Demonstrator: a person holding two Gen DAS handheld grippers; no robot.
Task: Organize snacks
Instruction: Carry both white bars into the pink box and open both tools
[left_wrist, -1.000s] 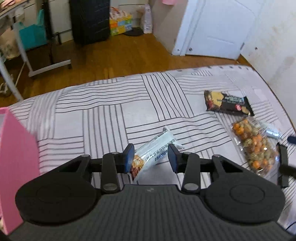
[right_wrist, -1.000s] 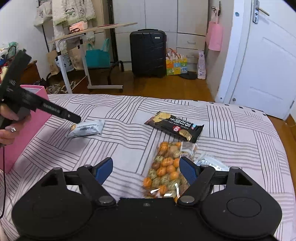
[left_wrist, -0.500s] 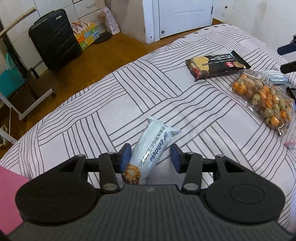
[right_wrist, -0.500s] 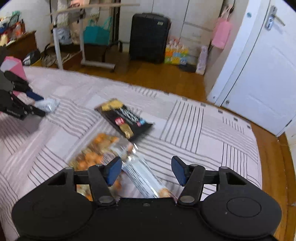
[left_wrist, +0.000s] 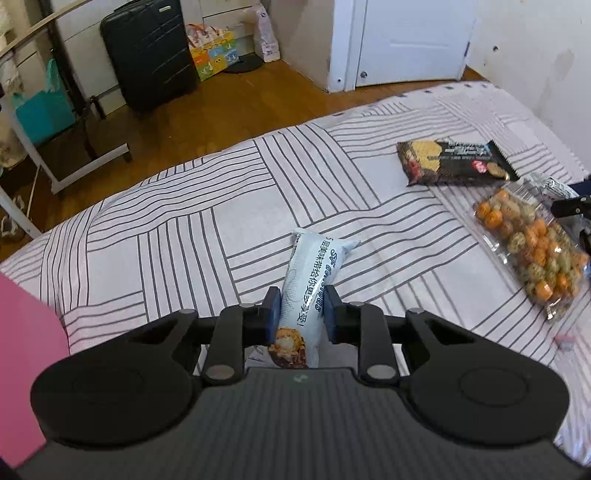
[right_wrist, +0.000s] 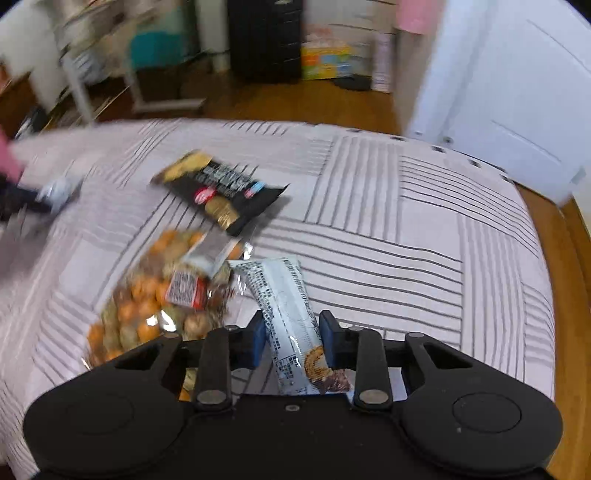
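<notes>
Left wrist view: the left tool (left_wrist: 301, 314) is closing on a white snack bar (left_wrist: 308, 291) that lies on the striped bed (left_wrist: 184, 229). The bar sits right between the blue pads (left_wrist: 272, 314), and both sides touch it. A black cracker pack (left_wrist: 452, 162) and a bag of round snacks (left_wrist: 532, 251) lie well apart, off to the right.

Right wrist view (a bit blurry): the right tool (right_wrist: 293, 339) is closing on a second white bar (right_wrist: 290, 317), which lies between its fingers, just beside the same bag (right_wrist: 162, 295).
</notes>
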